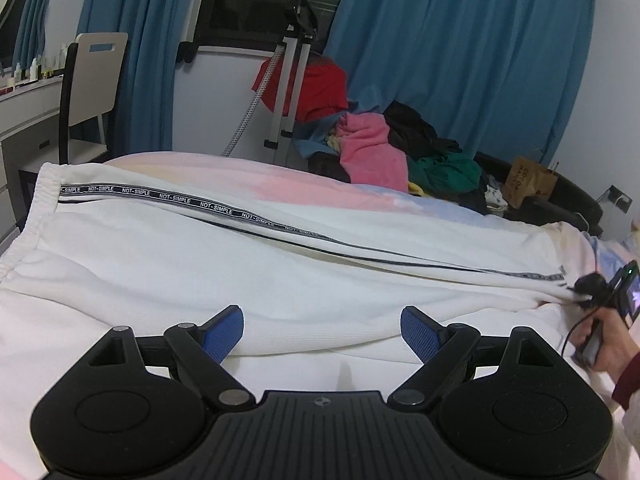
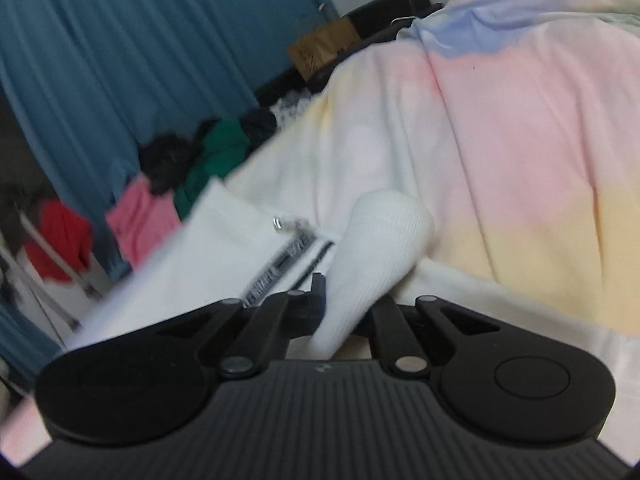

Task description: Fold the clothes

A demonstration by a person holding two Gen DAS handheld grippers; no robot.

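Note:
White track pants (image 1: 168,248) with a black lettered side stripe lie stretched across the bed, elastic waistband at the left. My left gripper (image 1: 322,332) hovers open just above the near edge of the pants, blue pads wide apart, nothing between them. In the left wrist view the right gripper (image 1: 584,292) appears at the far right, held by a hand (image 1: 608,354), clamped on the pants' leg end. In the blurred right wrist view my right gripper (image 2: 340,308) is shut on the ribbed white cuff (image 2: 380,240) of the pants (image 2: 192,256), which lifts off the bed.
A pastel pink, yellow and blue bedspread (image 2: 520,140) covers the bed. Behind it a heap of clothes (image 1: 400,148), a brown paper bag (image 1: 528,180), a steamer stand (image 1: 292,72), blue curtains (image 1: 460,48), and a white chair (image 1: 92,88) beside a dresser at the left.

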